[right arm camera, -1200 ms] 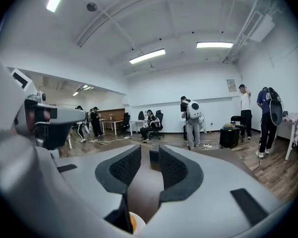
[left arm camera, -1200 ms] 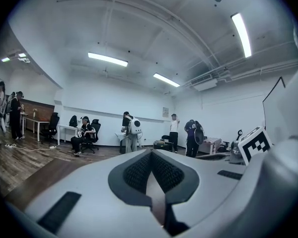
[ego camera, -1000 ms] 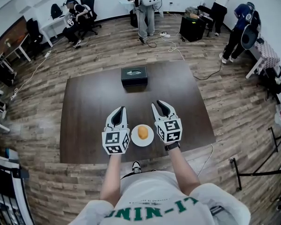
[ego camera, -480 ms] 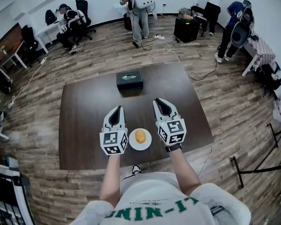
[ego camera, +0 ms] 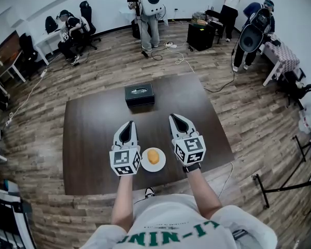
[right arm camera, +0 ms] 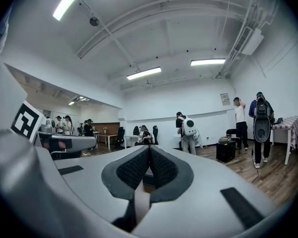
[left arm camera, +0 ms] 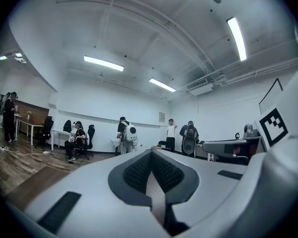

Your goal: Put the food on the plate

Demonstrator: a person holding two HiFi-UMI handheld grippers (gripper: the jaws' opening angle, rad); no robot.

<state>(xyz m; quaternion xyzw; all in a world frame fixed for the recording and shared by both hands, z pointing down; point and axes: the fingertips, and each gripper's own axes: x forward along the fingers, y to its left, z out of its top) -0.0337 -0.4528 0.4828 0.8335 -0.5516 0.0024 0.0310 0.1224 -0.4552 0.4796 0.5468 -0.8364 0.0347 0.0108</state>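
View from above of a dark brown tabletop [ego camera: 93,139] in a large room with a wood floor, where several people stand or sit far behind. Close to the tabletop's near edge, about midway along it, sits a small white plate [ego camera: 159,167] with one rounded orange-yellow piece of food [ego camera: 153,156] resting at its centre, so the food appears to be already where the task wants it. The left gripper [ego camera: 127,126] hangs just beside the plate on its left and the right gripper [ego camera: 177,119] just beside it on its right. Both point toward the far edge, their tips past the plate, and neither touches the food. Each gripper has its jaws pressed together with nothing between them. The food looks light and probably soft, easily dented. A gentle pinch across its middle would likely suit it. A black box [ego camera: 139,94] sits near the far edge.
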